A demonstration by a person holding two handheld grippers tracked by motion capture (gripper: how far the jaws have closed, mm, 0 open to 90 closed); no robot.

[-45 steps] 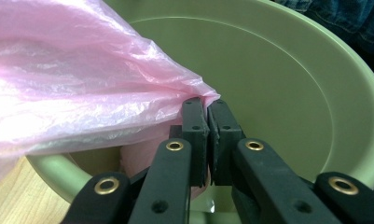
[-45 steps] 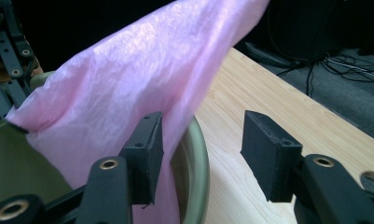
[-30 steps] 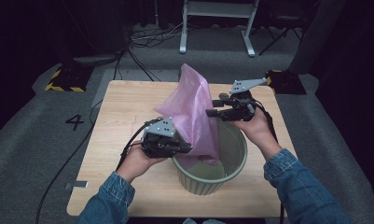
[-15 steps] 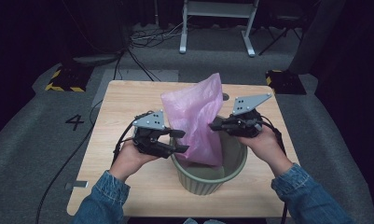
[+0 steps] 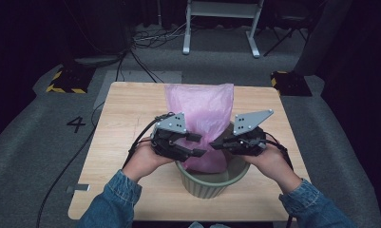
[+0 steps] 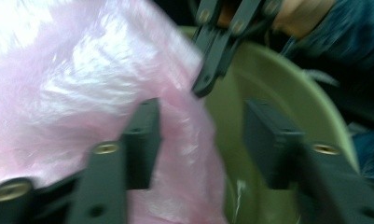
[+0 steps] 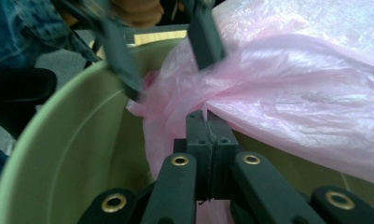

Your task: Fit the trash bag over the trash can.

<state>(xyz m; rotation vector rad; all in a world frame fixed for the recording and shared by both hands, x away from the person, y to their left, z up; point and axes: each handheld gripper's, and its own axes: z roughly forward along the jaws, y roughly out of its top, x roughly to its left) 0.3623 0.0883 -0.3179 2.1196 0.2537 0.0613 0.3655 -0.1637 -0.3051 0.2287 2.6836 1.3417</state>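
Pink bag (image 5: 203,118) stands in green bin (image 5: 212,184), near table edge. Thin, limp, slippery film; take the mouth hem. Right gripper (image 7: 207,125) pinches it; left gripper (image 6: 201,140) spread, probably astride the film.

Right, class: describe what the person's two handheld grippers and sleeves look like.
Both the left gripper and right gripper are black, with flat black fingers, brass-coloured rivets and a grey three-cornered plate on top. Black cables trail behind them. The person wears blue denim sleeves.
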